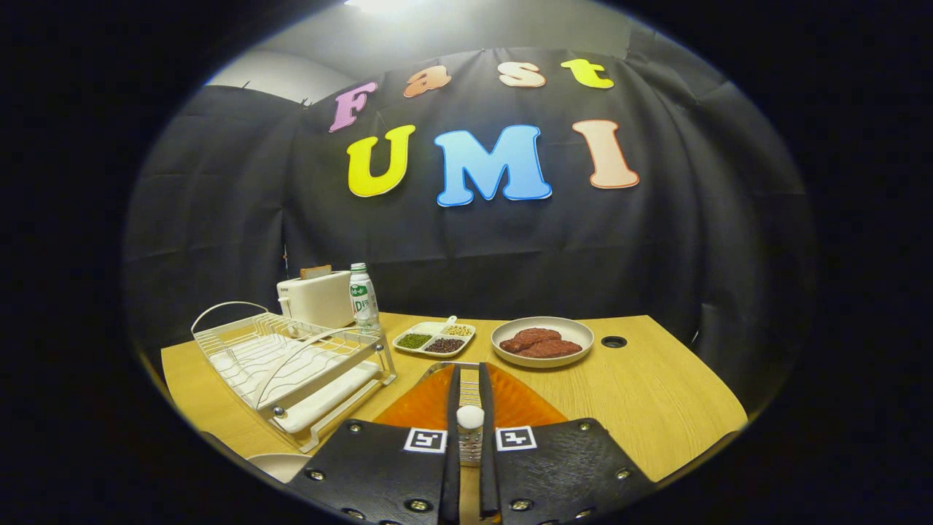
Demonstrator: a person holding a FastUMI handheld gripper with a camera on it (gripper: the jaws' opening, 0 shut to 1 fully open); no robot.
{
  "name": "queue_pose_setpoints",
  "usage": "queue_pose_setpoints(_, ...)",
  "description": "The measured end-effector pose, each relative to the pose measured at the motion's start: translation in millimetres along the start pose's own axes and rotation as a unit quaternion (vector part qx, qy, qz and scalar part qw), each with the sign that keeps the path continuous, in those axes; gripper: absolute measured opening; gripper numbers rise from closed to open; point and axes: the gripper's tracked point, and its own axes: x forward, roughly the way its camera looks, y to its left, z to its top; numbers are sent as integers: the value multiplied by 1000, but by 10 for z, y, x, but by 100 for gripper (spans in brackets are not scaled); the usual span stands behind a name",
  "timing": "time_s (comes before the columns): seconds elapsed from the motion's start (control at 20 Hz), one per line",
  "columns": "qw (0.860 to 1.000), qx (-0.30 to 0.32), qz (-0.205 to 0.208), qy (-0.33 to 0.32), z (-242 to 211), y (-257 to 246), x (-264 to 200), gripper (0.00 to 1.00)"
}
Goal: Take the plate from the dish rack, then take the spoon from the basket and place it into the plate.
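Observation:
My gripper [470,367] is held over the wooden table [656,401] with its two orange-backed fingers [521,405] nearly together. They press on a slender metal piece with a white rounded end [470,419], which looks like the spoon, lying lengthwise along the narrow gap. Beside the left finger's base, close to me, the rim of a pale plate [280,464] rests on the table; most of it is hidden. Just beyond the plate, the white wire dish rack [291,361] stands with nothing in it.
A white toaster [317,297] and a bottle [363,297] stand behind the rack. Ahead of the fingers lie a divided dish of beans [434,339] and a round plate of brown patties [543,341]. A cable hole [614,341] is beside that plate.

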Motion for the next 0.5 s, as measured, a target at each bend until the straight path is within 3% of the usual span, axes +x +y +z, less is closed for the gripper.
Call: queue_pose_setpoints(0.5,999,-13,-31,-12,672,56,-407,6)
